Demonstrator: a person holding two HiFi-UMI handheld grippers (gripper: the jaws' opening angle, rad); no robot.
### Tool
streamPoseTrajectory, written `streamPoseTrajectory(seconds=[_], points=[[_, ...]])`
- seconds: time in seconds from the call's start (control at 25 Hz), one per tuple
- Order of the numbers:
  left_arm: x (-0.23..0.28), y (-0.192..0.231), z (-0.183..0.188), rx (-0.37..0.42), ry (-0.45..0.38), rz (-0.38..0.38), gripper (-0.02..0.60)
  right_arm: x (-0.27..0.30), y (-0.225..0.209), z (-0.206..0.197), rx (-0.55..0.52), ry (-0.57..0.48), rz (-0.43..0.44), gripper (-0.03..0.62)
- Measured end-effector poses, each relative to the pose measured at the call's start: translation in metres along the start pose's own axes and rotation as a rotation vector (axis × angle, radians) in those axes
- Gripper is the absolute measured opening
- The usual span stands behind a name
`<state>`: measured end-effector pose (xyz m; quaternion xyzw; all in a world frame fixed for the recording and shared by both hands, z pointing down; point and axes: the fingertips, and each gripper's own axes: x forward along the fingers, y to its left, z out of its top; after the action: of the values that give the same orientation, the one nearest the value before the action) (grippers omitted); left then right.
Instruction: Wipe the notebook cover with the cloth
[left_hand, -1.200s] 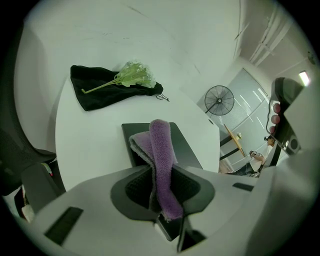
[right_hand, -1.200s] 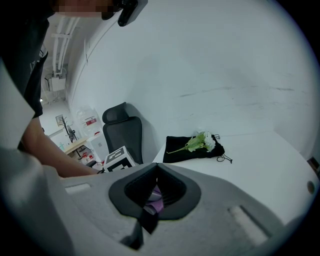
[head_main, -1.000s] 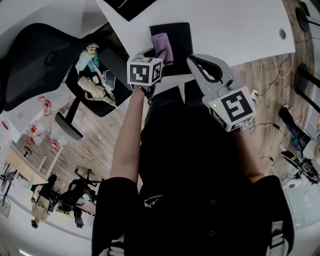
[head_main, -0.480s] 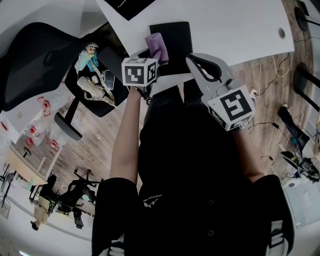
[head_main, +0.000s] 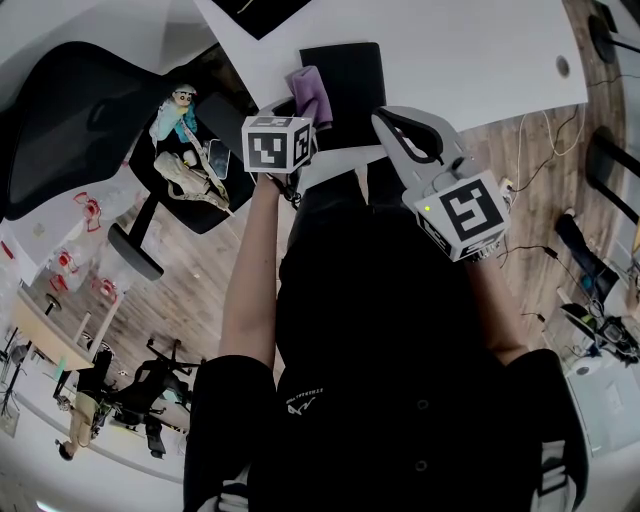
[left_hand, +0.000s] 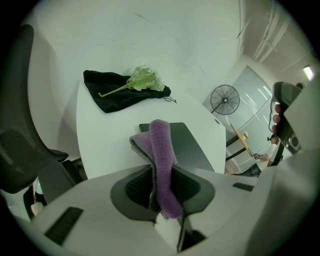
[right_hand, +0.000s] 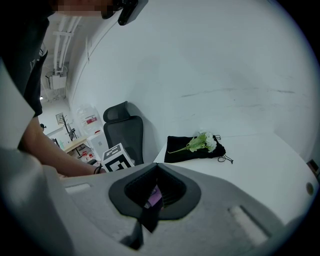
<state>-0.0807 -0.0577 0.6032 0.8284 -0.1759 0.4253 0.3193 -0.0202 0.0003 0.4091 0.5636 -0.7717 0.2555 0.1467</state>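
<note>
The left tongs (head_main: 297, 108) have dragged the purple cloth (head_main: 311, 94) leftward to the notebook (head_main: 356, 78)'s left edge.

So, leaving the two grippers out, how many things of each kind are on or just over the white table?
notebook: 1
purple cloth: 1
black pouch: 1
flower sprig: 1
Total: 4

Head view crops the black bag (head_main: 250, 8) at the top edge, the left gripper (left_hand: 161, 180) body blocks our sight of the notebook's (left_hand: 192, 145) near edge, and the right gripper view gives us only a cloth (right_hand: 155, 196) sliver, notebook hidden.
</note>
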Motion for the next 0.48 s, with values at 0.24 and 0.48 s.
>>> streamPoseTrajectory(seconds=[0.24, 0.48], points=[[-0.0026, -0.0005, 0.0011, -0.007, 0.001, 0.008, 0.086, -0.0062, -0.001, 0.0003, -0.006, -0.006, 0.001, 0.005], [-0.0073, 0.007, -0.003, -0.038, -0.009, 0.01, 0.084, -0.0065, 0.0003, -0.0014, -0.01, -0.001, -0.008, 0.005]])
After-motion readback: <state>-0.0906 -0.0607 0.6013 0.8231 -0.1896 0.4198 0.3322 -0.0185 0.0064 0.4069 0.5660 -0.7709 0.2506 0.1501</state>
